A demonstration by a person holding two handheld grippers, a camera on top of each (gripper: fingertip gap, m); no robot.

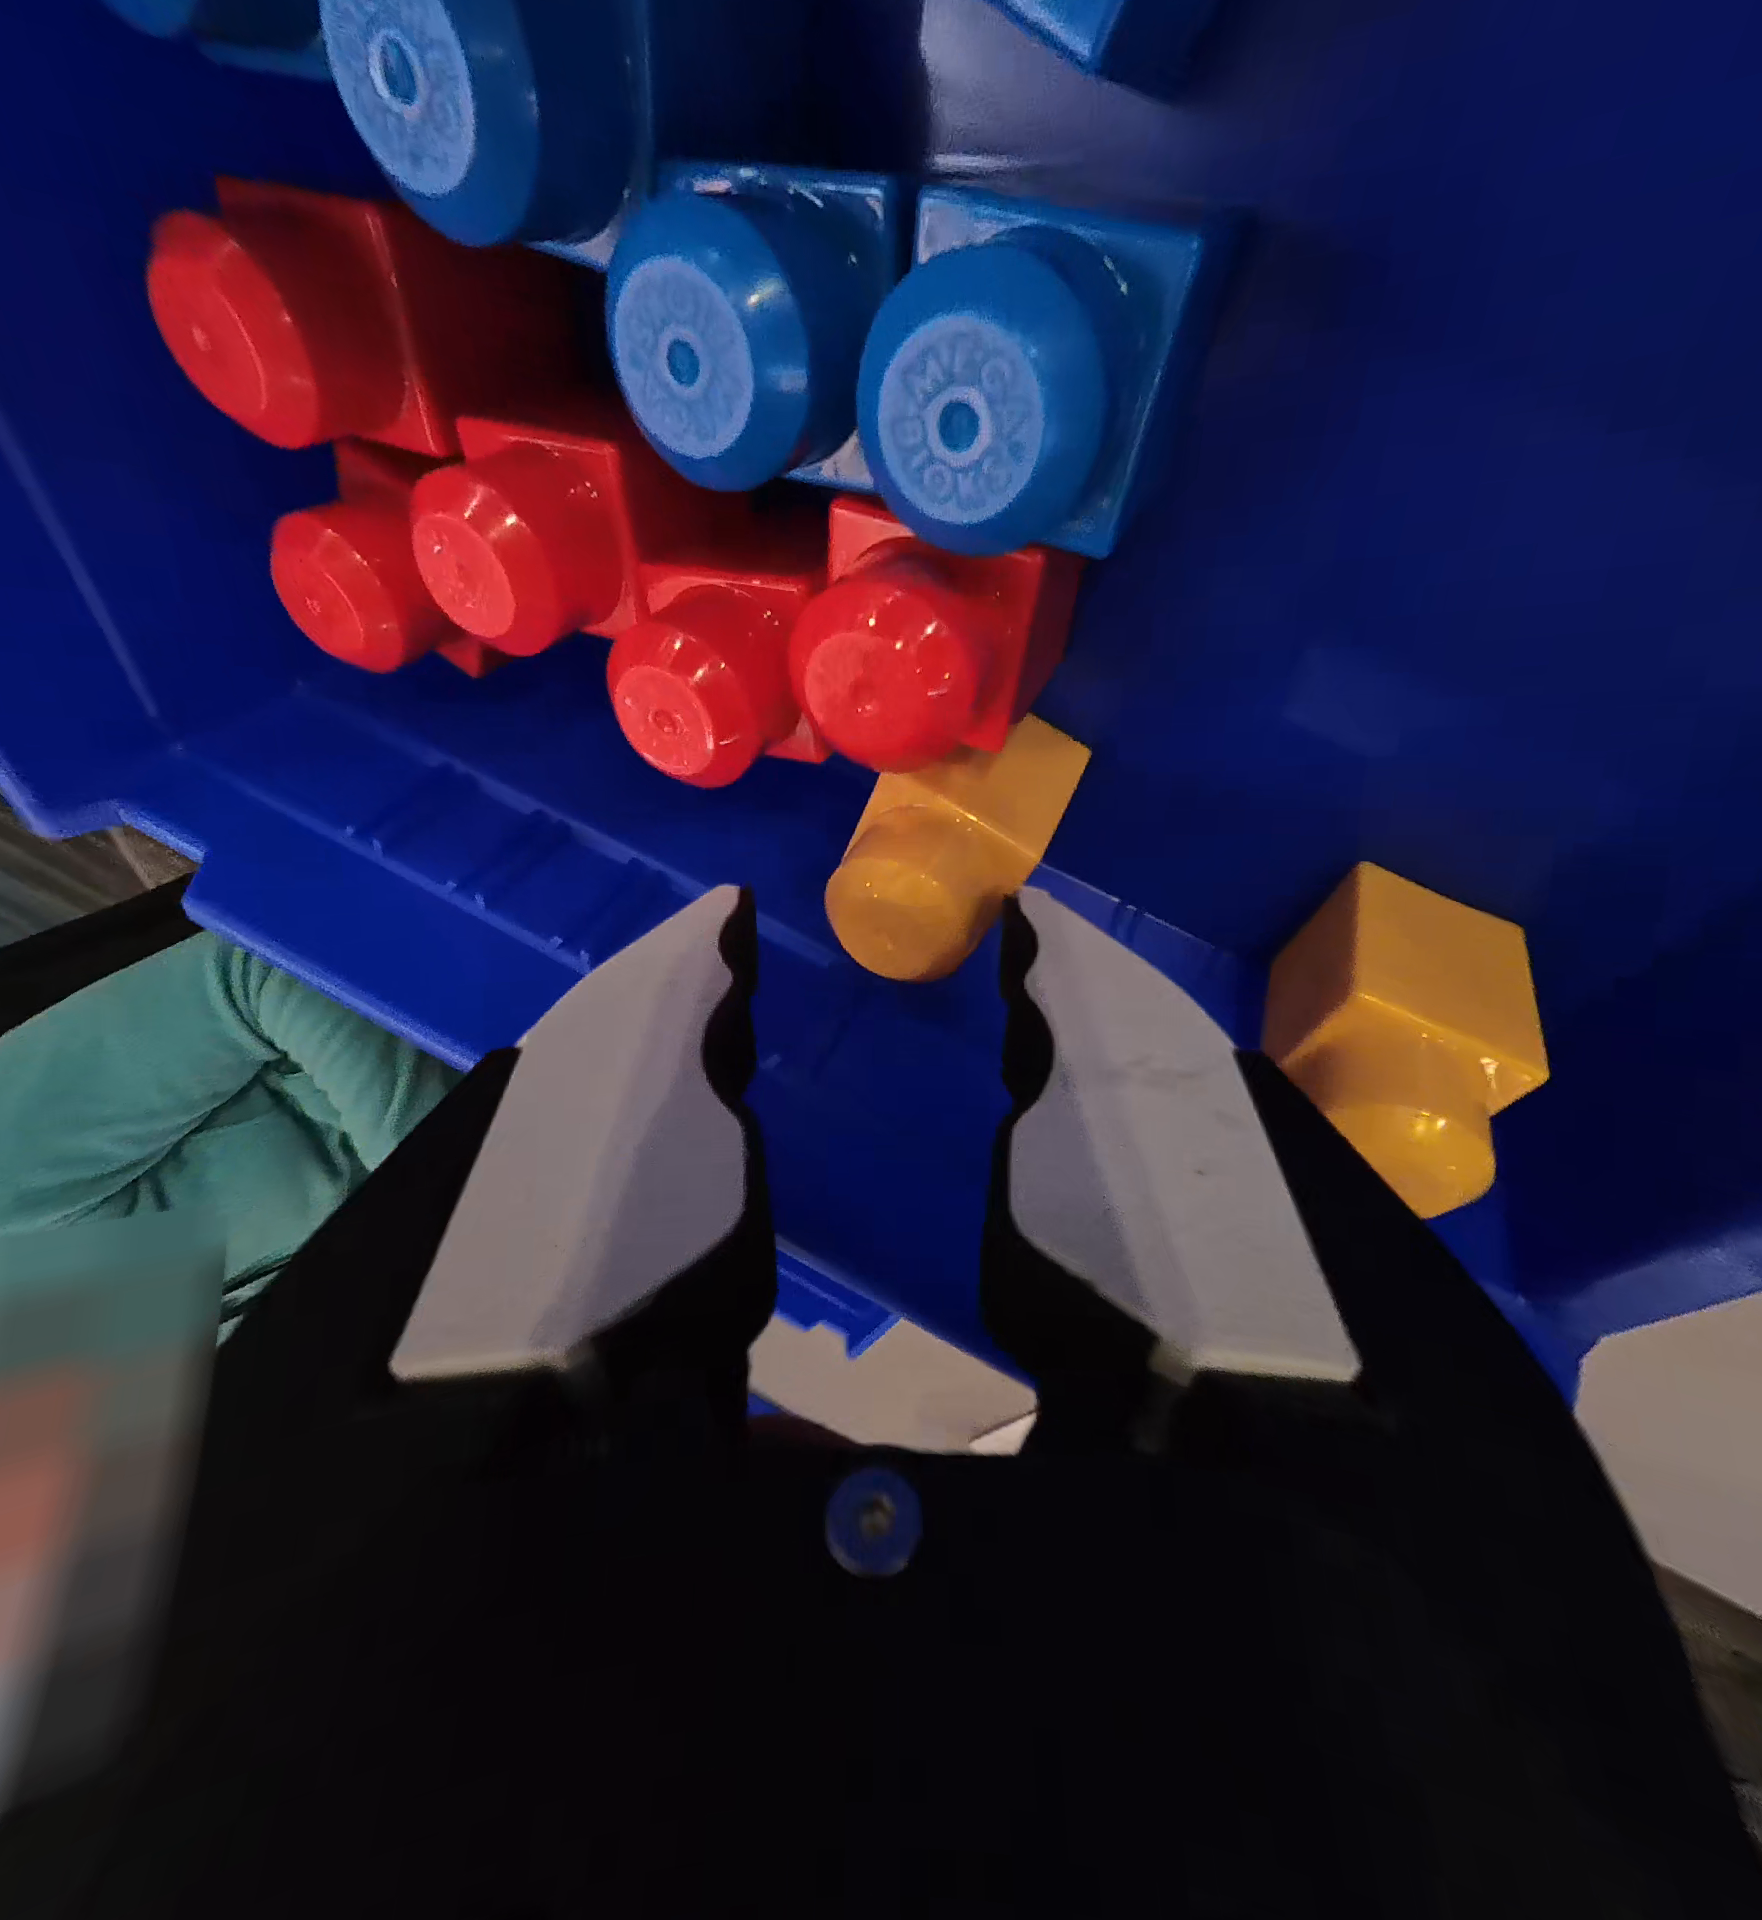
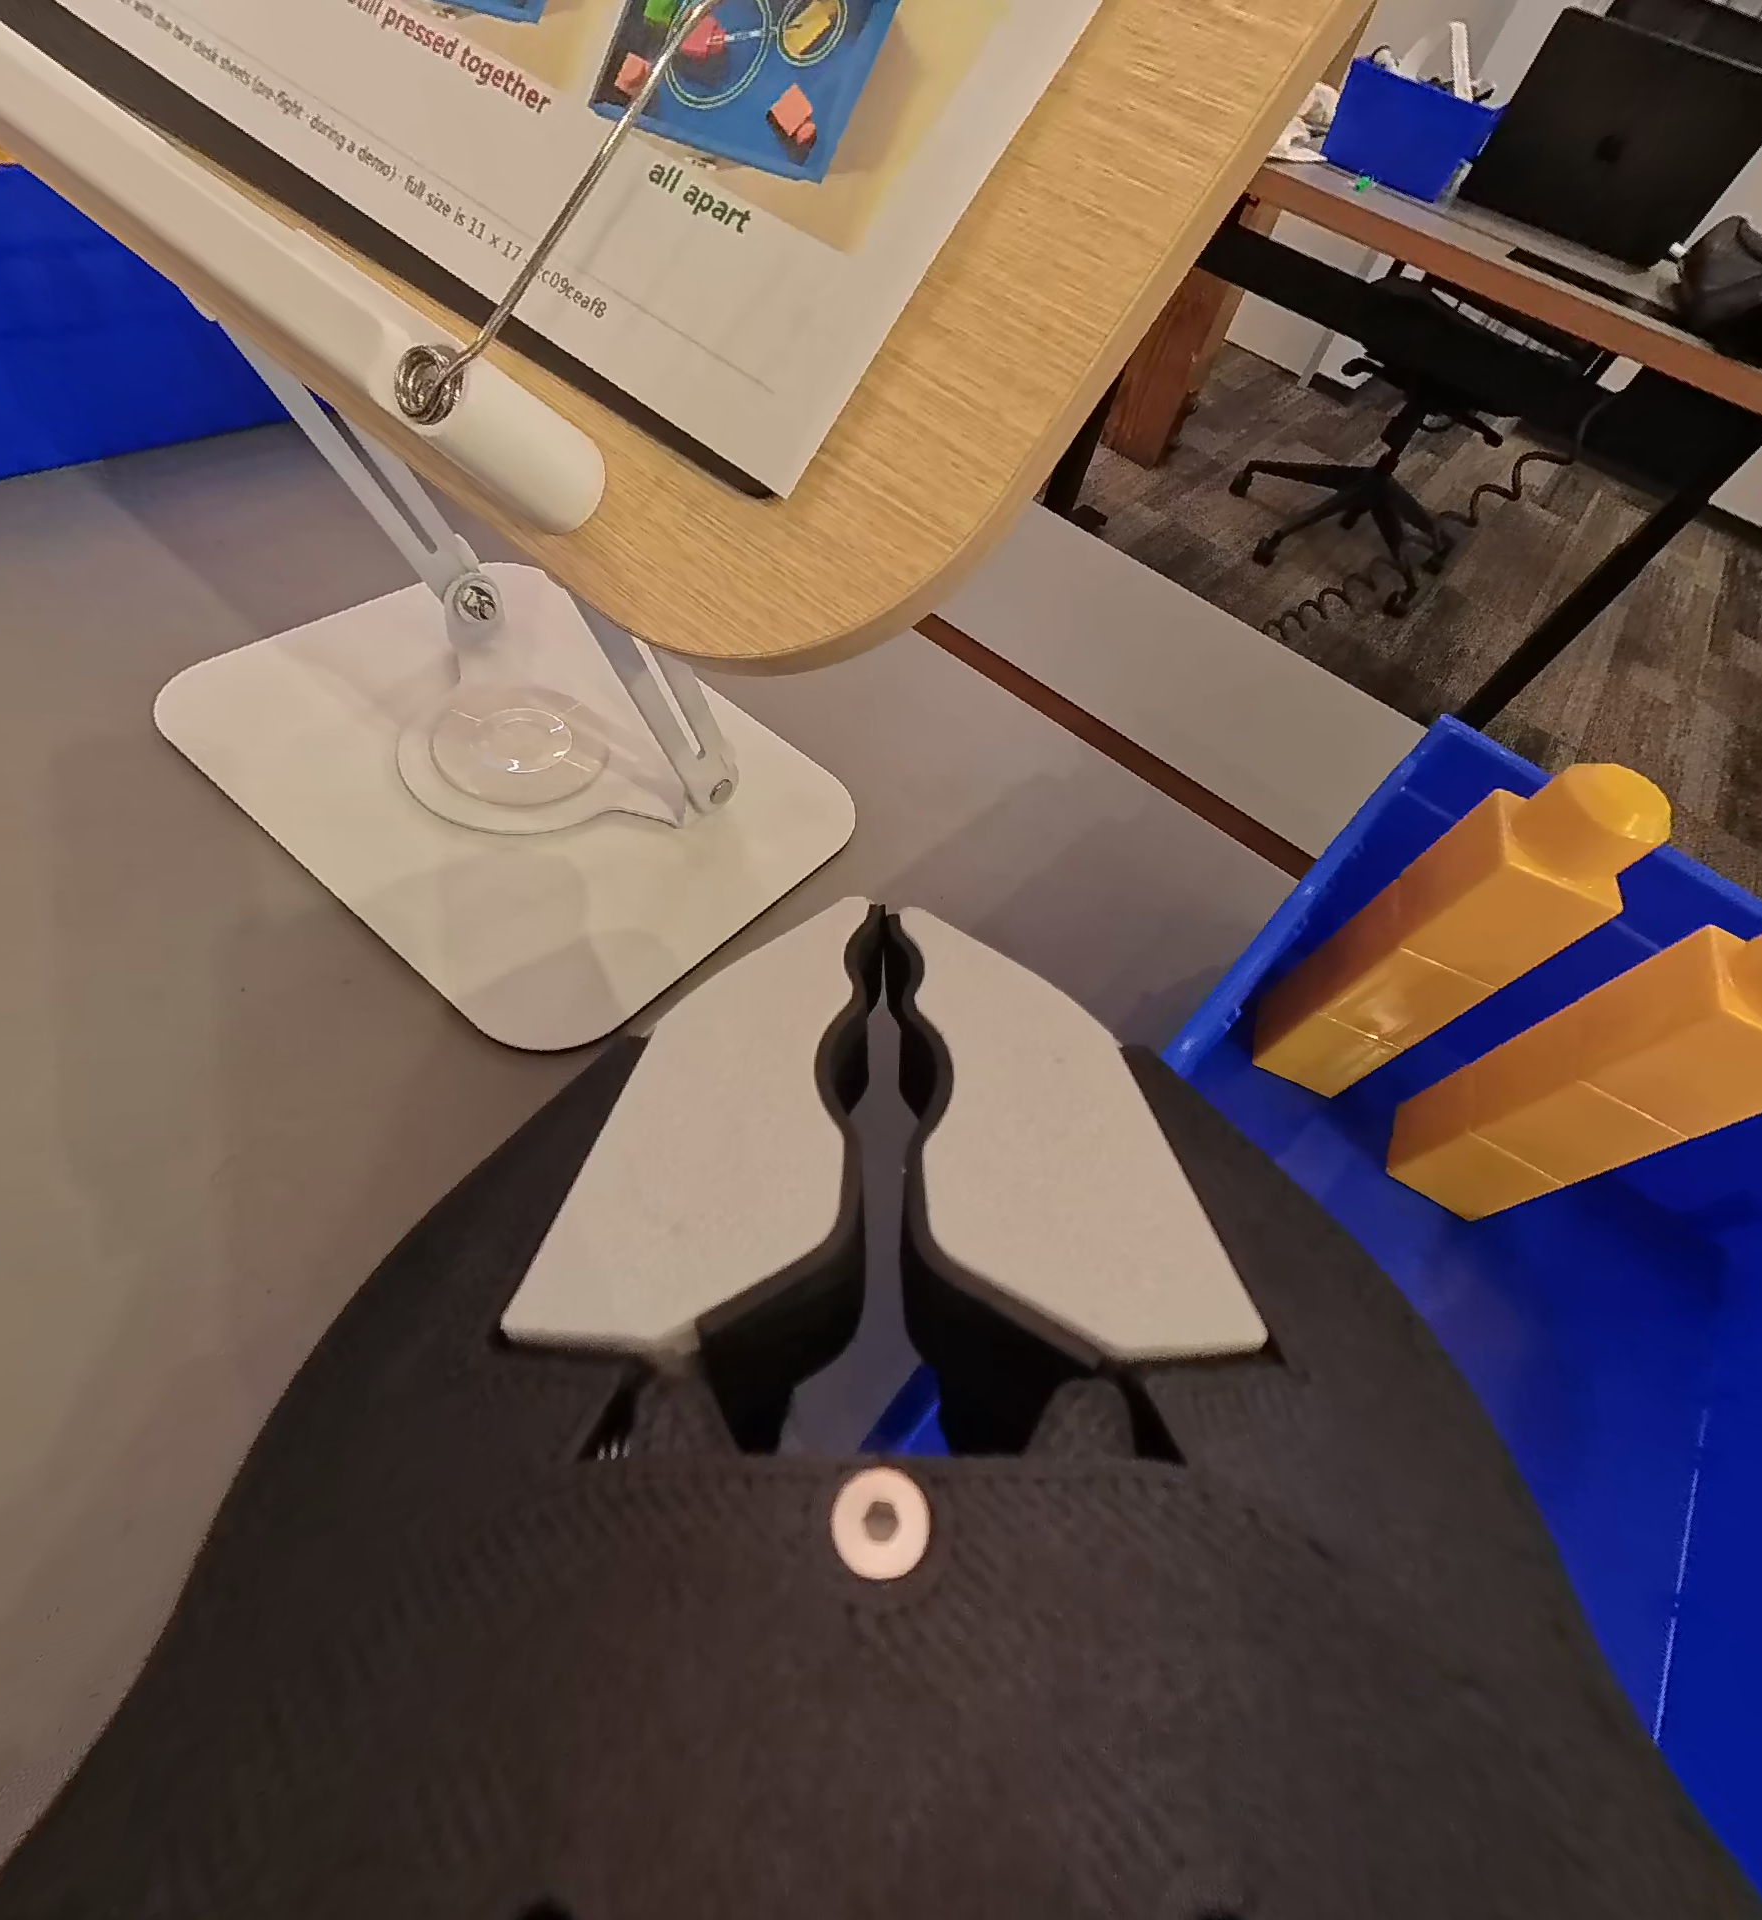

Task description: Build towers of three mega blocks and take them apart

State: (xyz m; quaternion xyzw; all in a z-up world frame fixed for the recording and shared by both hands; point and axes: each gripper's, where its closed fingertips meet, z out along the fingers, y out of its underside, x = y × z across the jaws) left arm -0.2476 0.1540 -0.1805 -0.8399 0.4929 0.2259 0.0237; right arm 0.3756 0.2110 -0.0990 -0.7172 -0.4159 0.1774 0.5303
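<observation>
Red blocks point(image 1: 503, 551), blue blocks point(image 1: 960, 405) and yellow blocks point(image 1: 944, 862) in a deep blue bin point(image 1: 1479, 520); grey tabletop point(image 2: 129, 1039), white stand base point(image 2: 337, 831).

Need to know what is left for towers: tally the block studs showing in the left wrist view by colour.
Red studs: 5
Blue studs: 3
Yellow studs: 2
Total: 10
The cut-off blue pieces at the top edge are not counted.

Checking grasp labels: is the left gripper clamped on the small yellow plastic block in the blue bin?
No: the left gripper is open, and the yellow block lies just beyond its fingertips, ungripped.
</observation>
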